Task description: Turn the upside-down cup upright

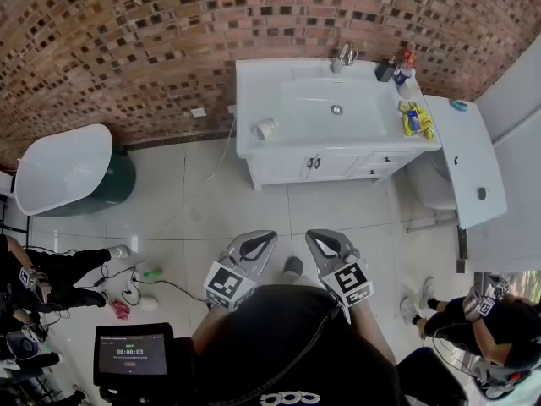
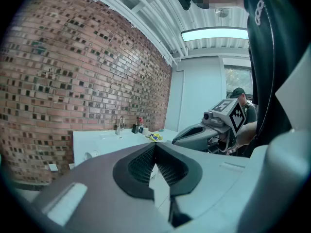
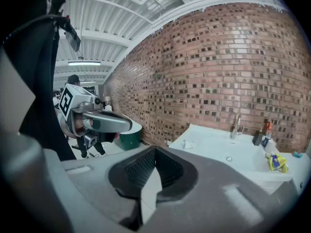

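A small white cup (image 1: pixel 265 128) rests on the left end of the white vanity top (image 1: pixel 254 91), apparently on its side. It also shows as a small white shape, the cup (image 2: pixel 90 155), in the left gripper view, and as the cup (image 3: pixel 188 144) in the right gripper view. My left gripper (image 1: pixel 265 236) and right gripper (image 1: pixel 314 234) are held side by side close to my body, over the tiled floor and well short of the vanity. The left gripper (image 2: pixel 155 145) has its jaws together with nothing in them. The right gripper (image 3: pixel 154 148) is likewise shut and empty.
The vanity has a sink basin (image 1: pixel 336 108), a faucet (image 1: pixel 345 55), bottles (image 1: pixel 404 62) and a yellow packet (image 1: pixel 416 119). A white bathtub (image 1: pixel 63 167) stands at the left, a toilet (image 1: pixel 431 184) at the right. People sit at both floor edges; a timer tablet (image 1: pixel 131 353) and cables lie lower left.
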A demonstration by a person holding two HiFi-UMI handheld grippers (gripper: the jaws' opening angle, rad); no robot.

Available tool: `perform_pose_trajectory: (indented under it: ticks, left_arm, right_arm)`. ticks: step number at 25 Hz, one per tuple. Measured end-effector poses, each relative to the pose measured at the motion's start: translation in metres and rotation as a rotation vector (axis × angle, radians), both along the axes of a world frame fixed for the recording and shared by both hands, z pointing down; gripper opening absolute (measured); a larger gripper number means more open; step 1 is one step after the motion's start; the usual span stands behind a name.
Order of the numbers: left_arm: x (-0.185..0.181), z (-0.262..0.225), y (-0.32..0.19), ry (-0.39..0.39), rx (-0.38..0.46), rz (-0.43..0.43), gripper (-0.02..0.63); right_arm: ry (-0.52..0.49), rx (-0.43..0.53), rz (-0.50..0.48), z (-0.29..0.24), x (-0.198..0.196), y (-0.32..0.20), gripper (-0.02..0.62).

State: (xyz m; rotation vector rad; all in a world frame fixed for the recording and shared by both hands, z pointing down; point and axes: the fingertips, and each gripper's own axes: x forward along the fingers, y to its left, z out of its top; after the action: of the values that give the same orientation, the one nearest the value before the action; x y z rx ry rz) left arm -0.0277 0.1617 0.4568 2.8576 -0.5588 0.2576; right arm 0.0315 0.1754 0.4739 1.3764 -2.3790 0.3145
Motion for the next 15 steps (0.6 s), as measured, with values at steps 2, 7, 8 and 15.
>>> perform_pose_trajectory:
  ticks: [2,7,8,15]
  left_arm:
    - [0.01,0.0,0.002,-0.002,-0.001,-0.002,0.015]
    - [0.028,-0.005,0.006,-0.012,-0.006,-0.002,0.015]
    - [0.031,-0.006,0.007,-0.016,-0.007,-0.004,0.015]
    - [0.059,0.002,0.025,-0.059,-0.007,-0.042,0.015]
  right_arm:
    - [-0.011,0.001,0.01,0.0,0.014,0.001,-0.008]
    - [-0.027,-0.011,0.031,-0.002,0.037,0.001,-0.008]
    - [-0.029,-0.015,0.032,-0.001,0.041,0.002,-0.008]
    - [-0.063,-0.029,0.027,0.017,0.079,0.013,-0.008]
